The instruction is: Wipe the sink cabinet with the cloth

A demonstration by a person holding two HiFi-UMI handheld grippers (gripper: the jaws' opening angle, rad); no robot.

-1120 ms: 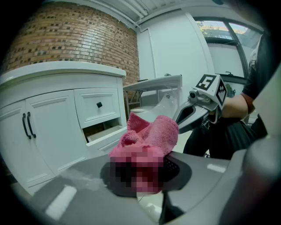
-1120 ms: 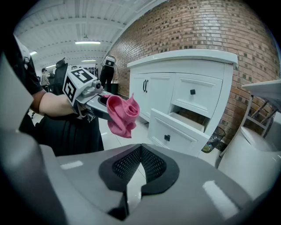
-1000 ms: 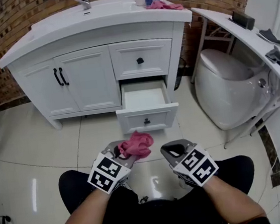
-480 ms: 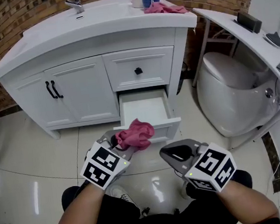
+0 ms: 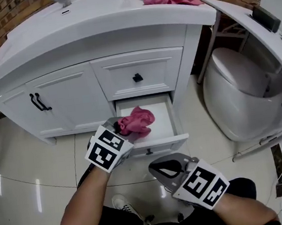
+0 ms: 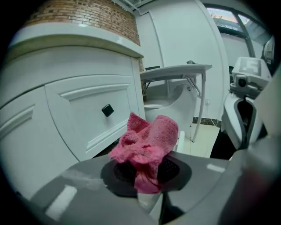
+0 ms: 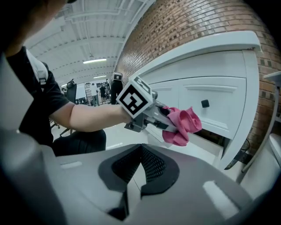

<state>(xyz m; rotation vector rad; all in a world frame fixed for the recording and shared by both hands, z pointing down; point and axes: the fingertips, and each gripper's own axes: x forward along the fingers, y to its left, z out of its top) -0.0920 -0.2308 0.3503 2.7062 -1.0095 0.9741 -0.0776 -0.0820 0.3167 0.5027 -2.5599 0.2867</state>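
Though its low drawer stands open, cabinet: white panelled sink cabinet (image 5: 188, 42), twin doors (image 5: 70, 100) at L shut.
L gripper (image 5: 119, 128): jaws clamped on crumpled pink knit cloth (image 5: 138, 121), which bunches out past the tips.
Cloth pos.: over the open white drawer (image 5: 167, 112).
R gripper (image 5: 164, 168): jaws together, nothing btw them; apart from cabinet.
Far R: white toilet (image 5: 240, 89).
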